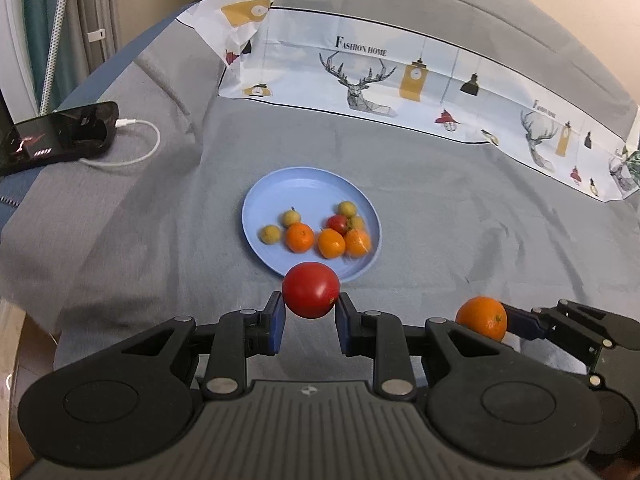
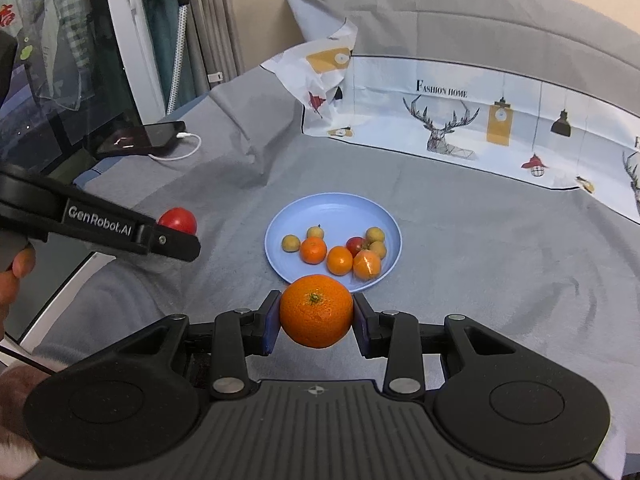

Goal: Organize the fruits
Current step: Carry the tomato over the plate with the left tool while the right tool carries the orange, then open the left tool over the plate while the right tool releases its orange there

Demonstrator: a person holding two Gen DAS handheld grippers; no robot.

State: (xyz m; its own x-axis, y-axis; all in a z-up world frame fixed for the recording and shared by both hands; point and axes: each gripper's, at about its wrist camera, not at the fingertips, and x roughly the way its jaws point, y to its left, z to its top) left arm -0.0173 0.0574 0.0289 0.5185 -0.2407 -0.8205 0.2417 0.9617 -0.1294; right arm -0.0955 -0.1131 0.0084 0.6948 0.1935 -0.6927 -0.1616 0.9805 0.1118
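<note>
Mid-task, most fruit already collected. The blue plate [image 1: 280,184] sits on the grey bed cover [image 1: 460,220] and serves as landmark for everything here. On the plate: three oranges [image 1: 331,243] in a row along its near side, one of them blurred or maybe peeled, can't tell; a small red fruit [image 1: 337,223] just behind them; four small yellow-green fruits [image 1: 271,234] spread left and right of that. All of these count as done.

Two pieces not yet on the plate, both in the air near its near rim. The left gripper [image 1: 311,309] pinches a tomato [image 1: 311,290] between its blue pads, pads pressed on both sides, tomato hanging just in front of the plate's near edge. The right gripper [image 2: 316,318] pinches an orange [image 2: 316,311] the same way, stem end facing the camera, also just short of the near rim. In the left view this orange [image 1: 482,317] shows to the right of the plate, apart from it. In the right view the tomato [image 2: 178,221] shows left of the plate, half hidden behind the left gripper's finger.

No loose fruit visible on the cover around the plate. Judged: what's left is lowering both pieces onto the plate and letting go; free room is at the plate's far half, near side is crowded. After that the task looks finished, unless fruit lies outside both views.

A phone [image 1: 60,132] on a cable lies well left of the plate, a printed cloth [image 1: 400,76] behind it. Neither in the way.
</note>
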